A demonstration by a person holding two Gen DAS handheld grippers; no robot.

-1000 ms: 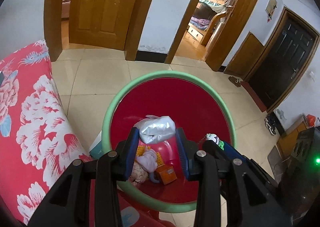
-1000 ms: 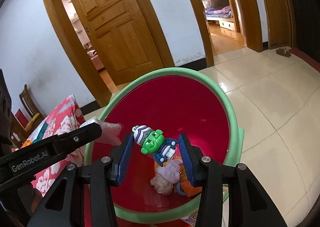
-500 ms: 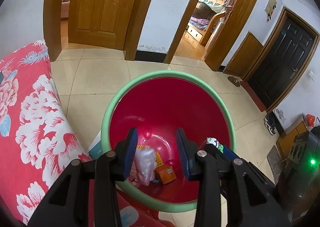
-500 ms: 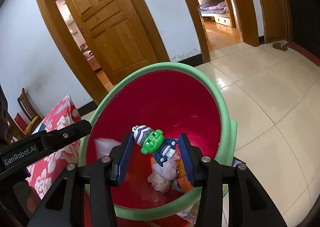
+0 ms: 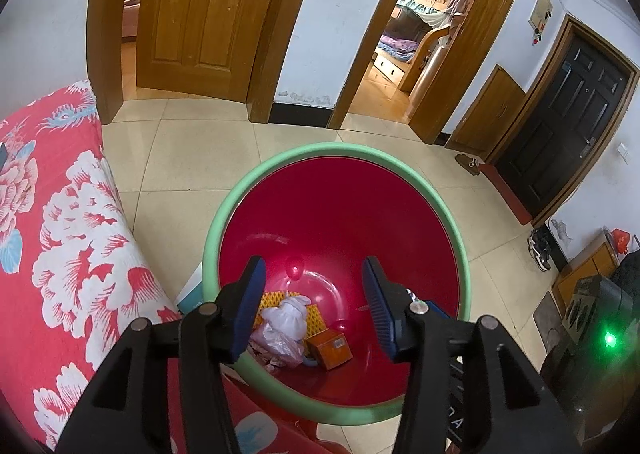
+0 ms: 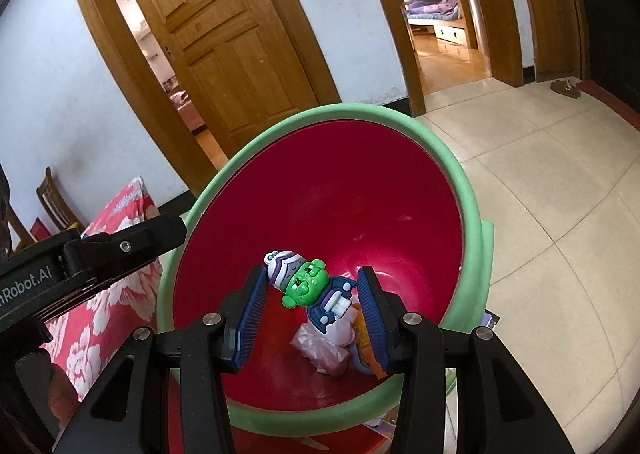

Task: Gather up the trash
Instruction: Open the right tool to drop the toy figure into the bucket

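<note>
A red bin with a green rim (image 5: 248,194) (image 6: 448,150) stands on the tiled floor. On its bottom lie a clear plastic bag (image 5: 280,346), a white wad (image 5: 292,314) and an orange box (image 5: 330,348); the right wrist view shows a pink bag (image 6: 324,350). My left gripper (image 5: 314,298) is open and empty above the bin. My right gripper (image 6: 314,294) is shut on a green-faced toy figure (image 6: 308,286) with a purple striped hat, held over the bin. The left gripper's body (image 6: 88,258) shows at the left of the right wrist view.
A red floral cloth (image 5: 52,238) covers furniture left of the bin. Wooden doors (image 5: 192,10) and an open bedroom doorway (image 5: 420,38) stand beyond. A dark door (image 5: 560,134), shoes (image 5: 540,250) and a device with a green light (image 5: 608,338) are at right.
My left gripper opened and the silvery bag it held dropped to the bin's bottom. My right gripper moved closer over the bin, still holding the toy figure.
</note>
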